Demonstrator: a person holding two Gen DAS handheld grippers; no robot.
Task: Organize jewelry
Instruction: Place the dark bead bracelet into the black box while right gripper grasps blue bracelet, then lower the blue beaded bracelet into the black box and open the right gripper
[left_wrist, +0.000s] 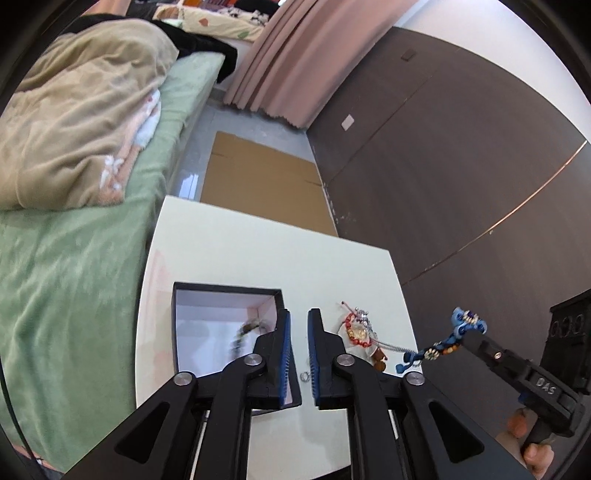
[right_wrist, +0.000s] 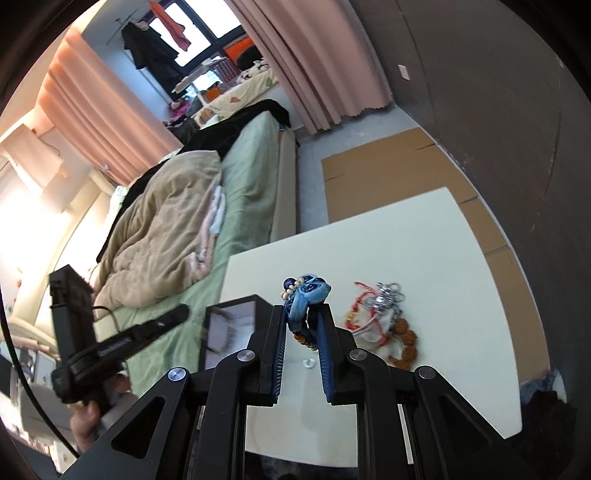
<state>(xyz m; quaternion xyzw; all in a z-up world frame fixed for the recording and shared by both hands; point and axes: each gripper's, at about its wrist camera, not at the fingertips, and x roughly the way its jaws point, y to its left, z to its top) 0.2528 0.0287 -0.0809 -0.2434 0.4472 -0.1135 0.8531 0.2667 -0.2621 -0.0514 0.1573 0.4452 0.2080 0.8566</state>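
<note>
a blue beaded bracelet (right_wrist: 308, 295) is clamped in the right tongs (right_wrist: 303, 314), lifted above the desk (right_wrist: 424, 236); the left tongs (left_wrist: 297, 325) are held released, nothing between them. a black box (left_wrist: 225, 291) is seen just left of the left tongs; a jewelry pile (left_wrist: 364, 336) lies to their right.

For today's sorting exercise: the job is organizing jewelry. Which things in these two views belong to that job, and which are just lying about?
Belongs to the job:
blue bracelet, held in the right gripper
black box, with a piece already inside
jewelry pile on the white table
small ring
left gripper, open

Just lying about:
bed
tan blanket
cardboard
pink curtain
</note>
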